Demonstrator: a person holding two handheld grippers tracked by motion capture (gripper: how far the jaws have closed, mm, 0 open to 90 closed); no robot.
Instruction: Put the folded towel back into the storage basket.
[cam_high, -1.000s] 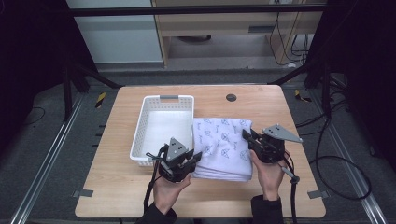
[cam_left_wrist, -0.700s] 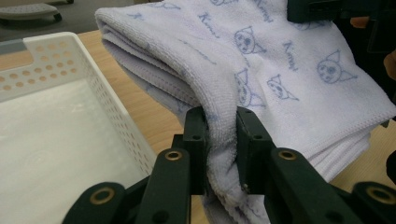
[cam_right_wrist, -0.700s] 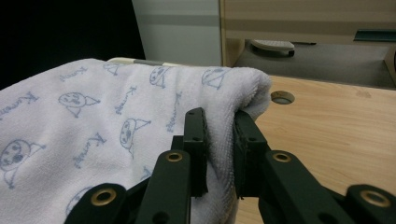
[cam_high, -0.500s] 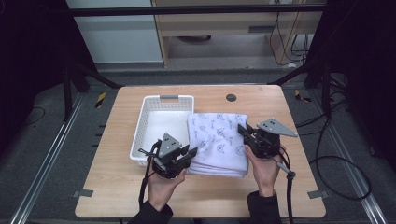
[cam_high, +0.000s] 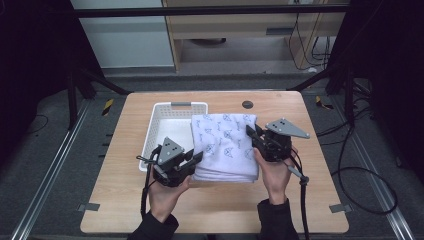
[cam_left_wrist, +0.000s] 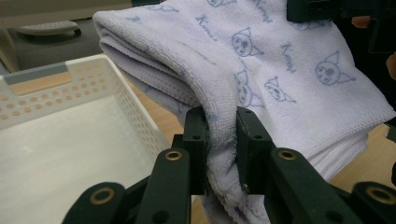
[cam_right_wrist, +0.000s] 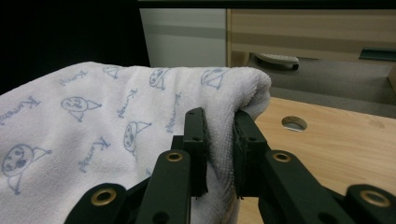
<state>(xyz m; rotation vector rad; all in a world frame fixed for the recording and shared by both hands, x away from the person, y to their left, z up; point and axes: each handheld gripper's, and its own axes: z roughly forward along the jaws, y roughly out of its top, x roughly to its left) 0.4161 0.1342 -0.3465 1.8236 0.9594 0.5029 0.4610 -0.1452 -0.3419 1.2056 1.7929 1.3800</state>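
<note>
Folded white terry towel with blue cartoon print (cam_high: 226, 146) sits mid-frame over the wooden desk (cam_high: 120, 200), overlapping the white perforated plastic basket (cam_high: 158, 125). Left tool (cam_high: 192, 159) and right tool (cam_high: 252, 135) each pinch a towel edge.

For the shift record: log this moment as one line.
left tongs: shut on towel | right tongs: shut on towel | towel: folded, one side over basket

Script on the towel

The folded white towel (cam_left_wrist: 299, 70) carried a repeated pale-blue cursive word beside small cartoon faces; it seemed to begin "Kur", but the rest could not be read.
</note>
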